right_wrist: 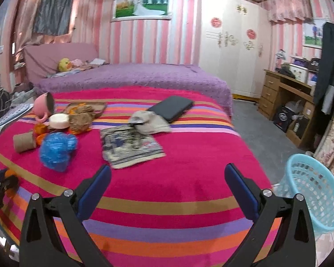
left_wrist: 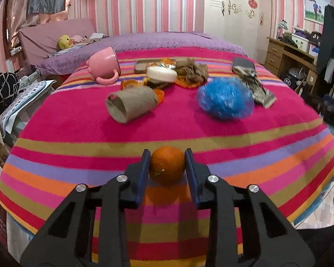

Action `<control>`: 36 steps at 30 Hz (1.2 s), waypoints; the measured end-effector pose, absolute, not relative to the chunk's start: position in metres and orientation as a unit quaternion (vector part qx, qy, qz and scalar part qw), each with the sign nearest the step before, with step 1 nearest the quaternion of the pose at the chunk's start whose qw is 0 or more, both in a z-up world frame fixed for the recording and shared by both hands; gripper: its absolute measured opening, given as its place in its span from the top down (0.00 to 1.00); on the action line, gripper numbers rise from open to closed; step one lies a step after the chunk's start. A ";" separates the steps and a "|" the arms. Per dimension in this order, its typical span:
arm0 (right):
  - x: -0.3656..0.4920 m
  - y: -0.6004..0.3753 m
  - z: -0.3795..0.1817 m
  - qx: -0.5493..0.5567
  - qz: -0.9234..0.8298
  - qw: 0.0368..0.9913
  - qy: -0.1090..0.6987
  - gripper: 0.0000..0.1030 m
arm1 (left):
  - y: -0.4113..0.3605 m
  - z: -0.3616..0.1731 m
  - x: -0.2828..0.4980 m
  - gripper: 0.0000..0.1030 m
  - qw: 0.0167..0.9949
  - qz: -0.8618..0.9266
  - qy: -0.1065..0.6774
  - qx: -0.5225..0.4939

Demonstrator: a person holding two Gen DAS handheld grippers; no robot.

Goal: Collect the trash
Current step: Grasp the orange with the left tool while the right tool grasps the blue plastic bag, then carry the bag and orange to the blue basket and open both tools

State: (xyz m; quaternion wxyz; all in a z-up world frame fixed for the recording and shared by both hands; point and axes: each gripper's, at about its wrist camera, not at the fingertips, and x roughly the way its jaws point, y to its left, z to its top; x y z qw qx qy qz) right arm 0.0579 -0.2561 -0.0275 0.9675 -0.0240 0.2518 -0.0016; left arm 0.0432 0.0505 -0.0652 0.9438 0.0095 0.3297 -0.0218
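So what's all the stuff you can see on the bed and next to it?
orange: one, orange, near edge of blanket, between left fingers
cardboard tube: one, brown, lying on its side, left middle
blue plastic ball: one, blue, crinkly, right of tube
pink mug: one, pink, tipped over, far left
white round lid: one, white, on the wrapper pile
dark case: one, black, far side
striped blanket: one, pink with stripes, covers bed
basket: one, light blue, on floor, right
left gripper: one, black and blue, gripping orange
right gripper: one, black and blue, open, nothing between its fingers

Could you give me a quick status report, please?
Left gripper shut on orange. Right gripper open, empty. Blue basket beside bed; path clear.
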 end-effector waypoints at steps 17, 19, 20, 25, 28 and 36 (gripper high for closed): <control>0.108 -0.118 -0.040 -0.072 0.158 0.934 0.312 0.27 | 0.120 -0.013 0.079 0.72 0.954 0.112 0.278 -0.025; 0.116 -0.107 -0.048 -0.071 0.183 0.921 0.336 0.40 | 0.122 -0.013 0.083 0.72 0.952 0.121 0.279 -0.029; 0.119 -0.104 -0.052 -0.069 0.197 0.915 0.346 0.51 | 0.122 -0.012 0.084 0.72 0.951 0.126 0.280 -0.032; 0.116 -0.109 -0.052 -0.049 0.235 0.909 0.340 0.69 | 0.121 -0.009 0.088 0.72 0.950 0.132 0.279 -0.047; 0.112 -0.127 -0.041 -0.050 0.224 0.920 0.317 0.70 | 0.111 -0.009 0.090 0.72 0.950 0.132 0.279 -0.046; 0.104 -0.227 -0.009 -0.023 0.171 0.945 0.277 0.70 | 0.074 -0.006 0.094 0.72 0.953 0.121 0.276 -0.045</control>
